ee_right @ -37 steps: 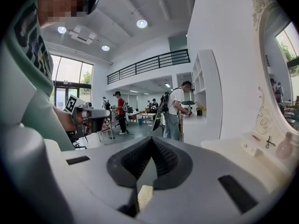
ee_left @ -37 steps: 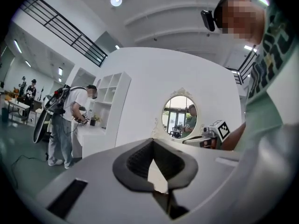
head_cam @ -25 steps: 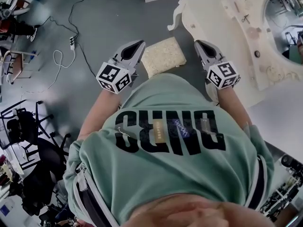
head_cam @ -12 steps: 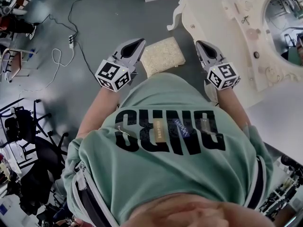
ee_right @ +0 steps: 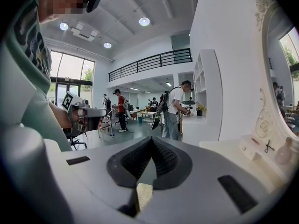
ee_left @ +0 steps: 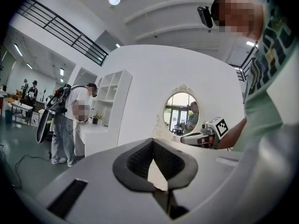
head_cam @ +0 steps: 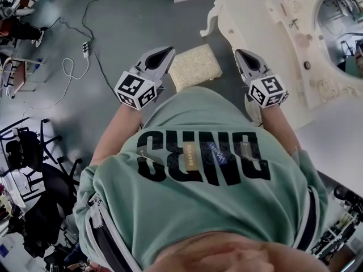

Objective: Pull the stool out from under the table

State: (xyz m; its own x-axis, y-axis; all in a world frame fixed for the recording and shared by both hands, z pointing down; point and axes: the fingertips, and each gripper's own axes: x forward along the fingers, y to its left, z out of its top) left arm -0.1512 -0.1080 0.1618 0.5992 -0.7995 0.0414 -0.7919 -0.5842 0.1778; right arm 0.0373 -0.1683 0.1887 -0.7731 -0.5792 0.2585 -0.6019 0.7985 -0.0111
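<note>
Grip first: open the shut, empty left gripper (head_cam: 168,53) and right gripper (head_cam: 240,54), clamp opposite stool (head_cam: 195,67) edges evenly, then draw straight back, clear of the table (head_cam: 252,30).

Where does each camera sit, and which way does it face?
Head view: on the head, steeply down at stool; shirt, left tongs, right tongs show.
Left gripper view: on left tongs, toward oval mirror; right tongs show.
Right gripper view: on right tongs, toward hall; left tongs show.
Shared: each gripper view shows the other tongs.
</note>
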